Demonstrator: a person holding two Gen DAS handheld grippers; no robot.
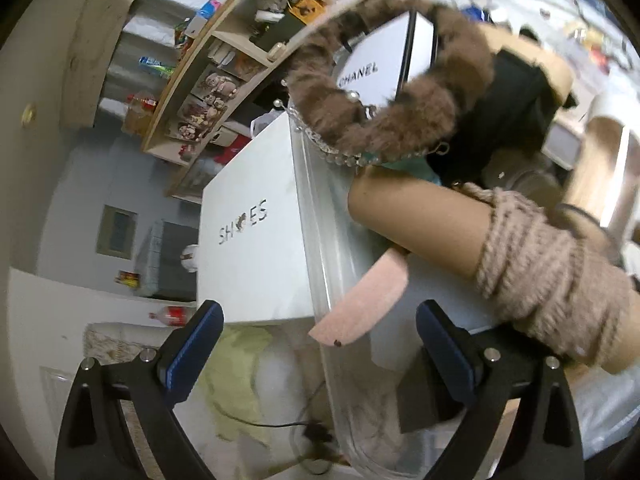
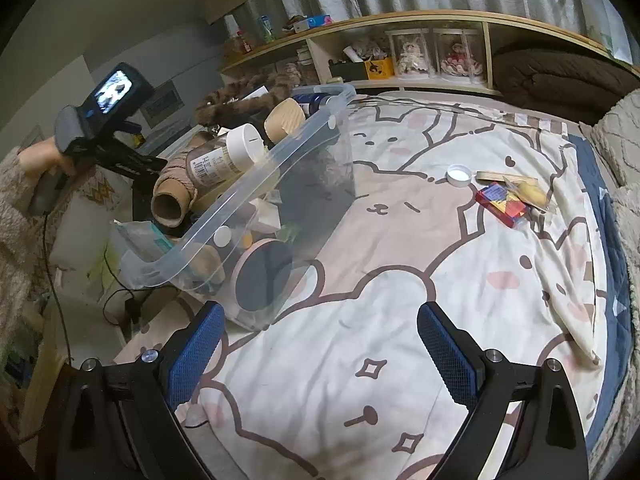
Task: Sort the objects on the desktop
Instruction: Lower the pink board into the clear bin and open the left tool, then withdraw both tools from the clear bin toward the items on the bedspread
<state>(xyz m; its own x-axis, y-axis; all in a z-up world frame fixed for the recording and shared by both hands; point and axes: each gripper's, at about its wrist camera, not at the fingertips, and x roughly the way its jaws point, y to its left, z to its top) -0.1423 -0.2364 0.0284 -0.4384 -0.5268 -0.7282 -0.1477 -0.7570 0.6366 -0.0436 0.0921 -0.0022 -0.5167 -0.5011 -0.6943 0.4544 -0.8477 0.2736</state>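
Observation:
A clear plastic bin (image 2: 256,184) sits on the bed, piled with things: a yarn-wrapped cardboard tube (image 2: 172,196), a white-capped bottle (image 2: 224,156), a fuzzy brown hairband (image 2: 240,102) and a round pink-rimmed case (image 2: 262,276). My left gripper (image 1: 320,352) is open and empty, close above the bin's edge (image 1: 320,264), facing the tube (image 1: 440,232), the hairband (image 1: 380,120) and a pink nail file (image 1: 360,304). My right gripper (image 2: 320,356) is open and empty over the bedsheet. A white lid (image 2: 459,175), wooden sticks (image 2: 504,178) and a red packet (image 2: 502,202) lie to the right.
A white box marked SHOES (image 1: 248,240) stands beyond the bin. The left gripper's body and camera screen (image 2: 104,120) show at the bin's far side. A shelf with dolls (image 2: 432,56) runs behind the bed. A dark blanket (image 2: 560,72) lies at the back right.

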